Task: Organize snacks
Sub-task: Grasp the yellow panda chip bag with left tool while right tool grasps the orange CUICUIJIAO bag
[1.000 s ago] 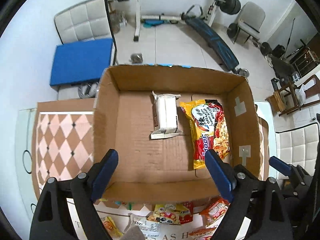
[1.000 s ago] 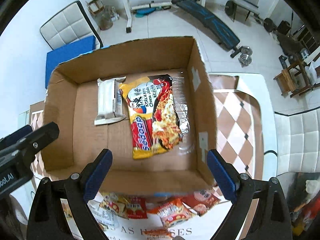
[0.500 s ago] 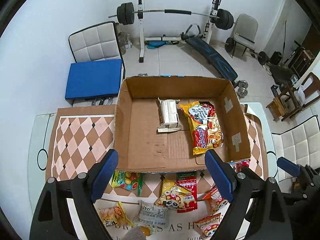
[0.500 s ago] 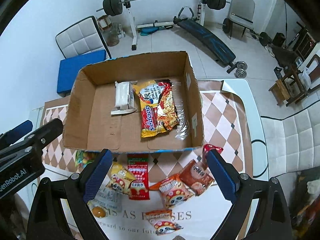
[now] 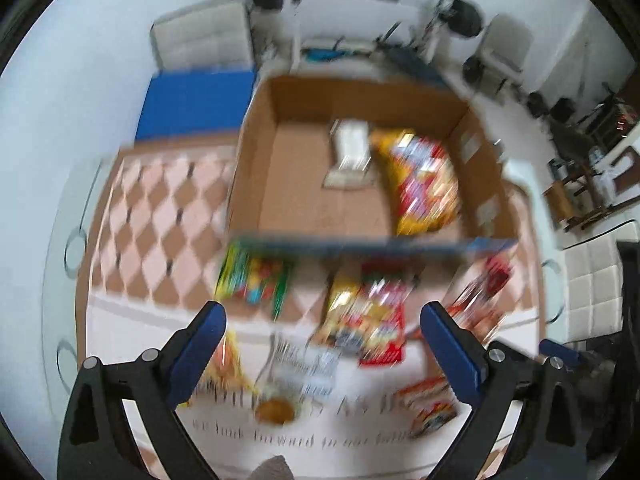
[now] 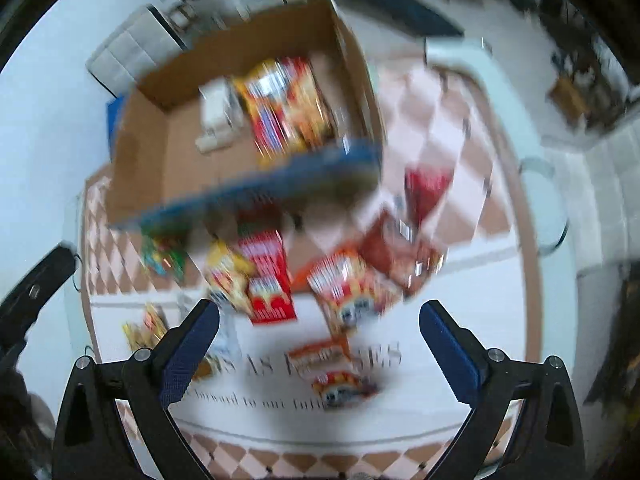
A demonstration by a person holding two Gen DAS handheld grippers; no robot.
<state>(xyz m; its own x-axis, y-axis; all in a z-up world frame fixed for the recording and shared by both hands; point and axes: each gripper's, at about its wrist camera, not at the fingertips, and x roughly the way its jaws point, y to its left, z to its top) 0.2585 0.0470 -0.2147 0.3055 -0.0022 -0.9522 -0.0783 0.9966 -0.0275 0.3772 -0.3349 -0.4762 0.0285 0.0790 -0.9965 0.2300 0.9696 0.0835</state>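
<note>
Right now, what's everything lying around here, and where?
Box: one, brown cardboard, open, on the table.
Noodle pack: one, yellow-red, inside the box.
White pack: one, inside the box, beside the noodles.
Loose snacks: several, mostly red and yellow, blurred, on the table before the box.
Table: one, diamond-patterned cloth.
Chair: one, white with blue seat, behind the table.
Left claw: open, empty.
Right claw: open, empty.

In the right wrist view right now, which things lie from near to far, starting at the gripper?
Right gripper → small orange snack packet on the white mat → red snack packet → cardboard box's blue-edged near wall → yellow-red noodle packet inside.
</note>
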